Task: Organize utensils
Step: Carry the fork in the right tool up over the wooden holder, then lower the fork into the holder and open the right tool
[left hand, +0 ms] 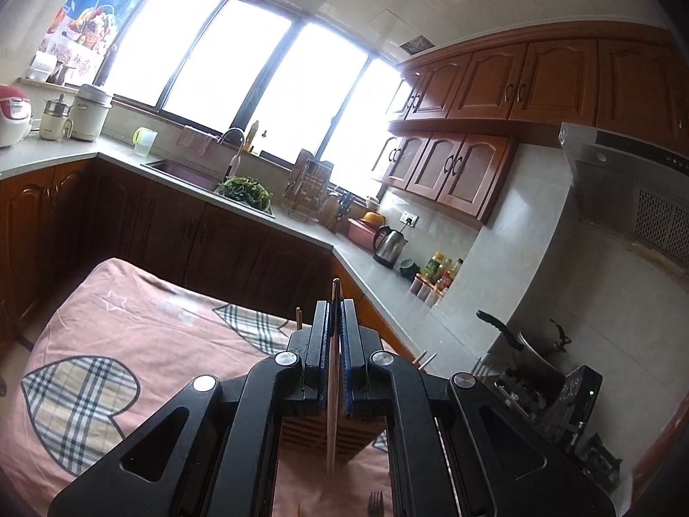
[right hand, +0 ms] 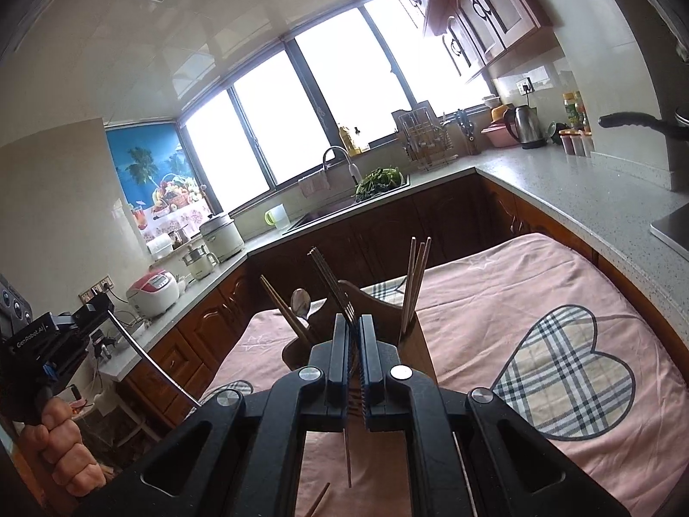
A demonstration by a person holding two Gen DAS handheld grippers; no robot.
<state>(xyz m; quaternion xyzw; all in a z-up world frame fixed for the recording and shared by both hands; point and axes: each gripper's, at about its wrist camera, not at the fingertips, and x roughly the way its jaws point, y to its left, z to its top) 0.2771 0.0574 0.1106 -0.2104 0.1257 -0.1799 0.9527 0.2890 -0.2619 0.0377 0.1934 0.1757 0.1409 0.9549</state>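
My left gripper [left hand: 336, 308] is shut on a wooden chopstick [left hand: 332, 387] that stands nearly upright between its jaws, above a brown wooden utensil holder [left hand: 318, 435]. My right gripper [right hand: 355, 323] is shut on a metal fork [right hand: 329, 278], tines pointing up and away, just in front of the same holder [right hand: 420, 355]. The holder holds several chopsticks [right hand: 414, 284], a pair of chopsticks [right hand: 282, 306] and a spoon [right hand: 301, 301]. The left gripper [right hand: 92, 308] also shows at the left of the right wrist view, with the chopstick [right hand: 146, 355] slanting down from it.
The holder stands on a pink cloth with plaid hearts [right hand: 560, 370] over the table. A fork [left hand: 375, 502] and a loose chopstick [right hand: 321, 497] lie on the cloth near me. Kitchen counters [right hand: 560, 181] with a sink, kettle and pot handle surround the table.
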